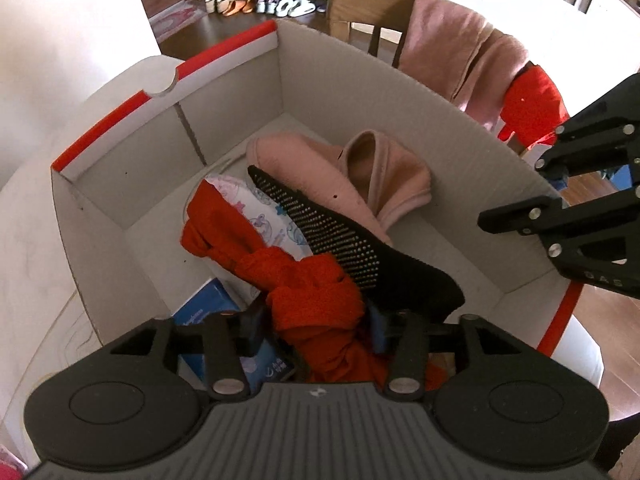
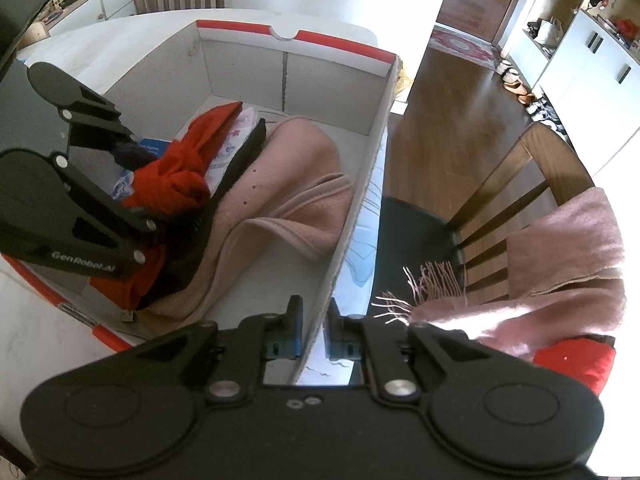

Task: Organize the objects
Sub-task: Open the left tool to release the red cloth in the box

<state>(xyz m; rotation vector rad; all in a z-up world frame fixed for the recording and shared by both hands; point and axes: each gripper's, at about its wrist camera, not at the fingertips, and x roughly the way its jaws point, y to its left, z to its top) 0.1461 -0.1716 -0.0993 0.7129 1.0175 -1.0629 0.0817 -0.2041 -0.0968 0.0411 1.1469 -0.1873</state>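
Resting on the white table [image 2: 36,332], the cardboard box [image 1: 320,92] with red-edged flaps lies directly ahead of the left claw [image 1: 316,332] and is straddled at its near side wall by the right claw [image 2: 314,334]. Beyond the right claw, to its right, a wooden chair [image 2: 520,184] carries a pink fringed scarf [image 2: 560,264] and a red cloth [image 2: 576,360] draped over its seat and back. Inside the box, the pink blanket [image 1: 360,172] lies folded ahead of the left claw and slightly to its right, against the far wall. Nearer the left claw, the red garment [image 1: 316,292] is bunched between its fingers; the left claw is clenched on this garment, which trails from the fingers down into the box. A black studded insole [image 1: 340,236] lies diagonally across the garment and the blanket, its broad end just ahead of the left claw's right finger. A patterned white packet [image 1: 264,212] sits beneath the garment, ahead and left of the left claw. A blue carton [image 1: 208,304] lies at the box floor immediately beside the left finger. The right claw stands with one finger inside the box wall and one outside; the fingers are near the wall, but whether they are pressed against it cannot be told.
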